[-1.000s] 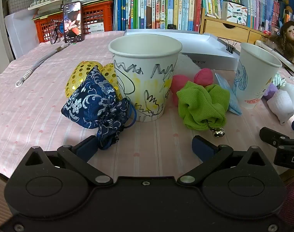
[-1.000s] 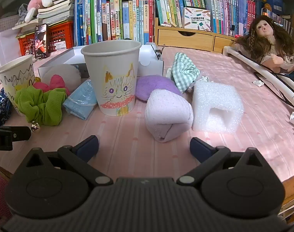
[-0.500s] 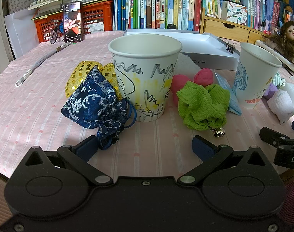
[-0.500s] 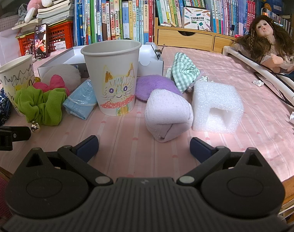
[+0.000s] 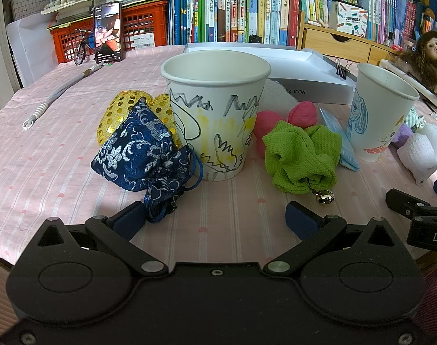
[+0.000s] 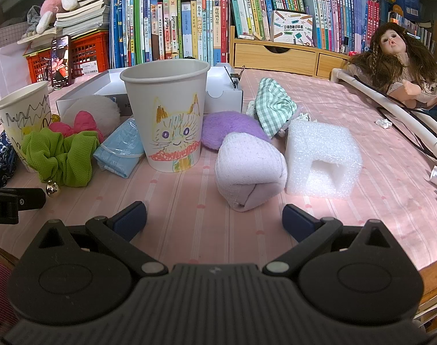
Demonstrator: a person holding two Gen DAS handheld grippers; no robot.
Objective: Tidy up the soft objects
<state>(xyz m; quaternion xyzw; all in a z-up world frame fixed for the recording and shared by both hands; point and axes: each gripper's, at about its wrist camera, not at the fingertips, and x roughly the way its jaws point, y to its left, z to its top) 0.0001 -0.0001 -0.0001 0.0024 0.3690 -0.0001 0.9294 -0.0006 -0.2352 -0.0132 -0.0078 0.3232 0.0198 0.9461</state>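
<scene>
Sorting looks unstarted: your left gripper [image 5: 215, 220] and right gripper [image 6: 214, 215] sit wide apart and unladen, both white doodled paper cups [image 5: 215, 115] [image 6: 168, 118] seem unfilled, with 2 soft clusters loose around them.

The white puff [image 5: 276, 93] and pink bow [image 5: 278, 119] are largely hidden behind the scribbled cup [image 5: 215, 115], beyond the fingers [image 5: 300, 220].

**Both tongs spread, held low**

Left tongs [image 5: 215, 220] and right tongs [image 6: 214, 215] sit level at the near edge of the worktop, side by side, jaws wide apart, blue pads [image 6: 297, 221] gripping nothing.
</scene>
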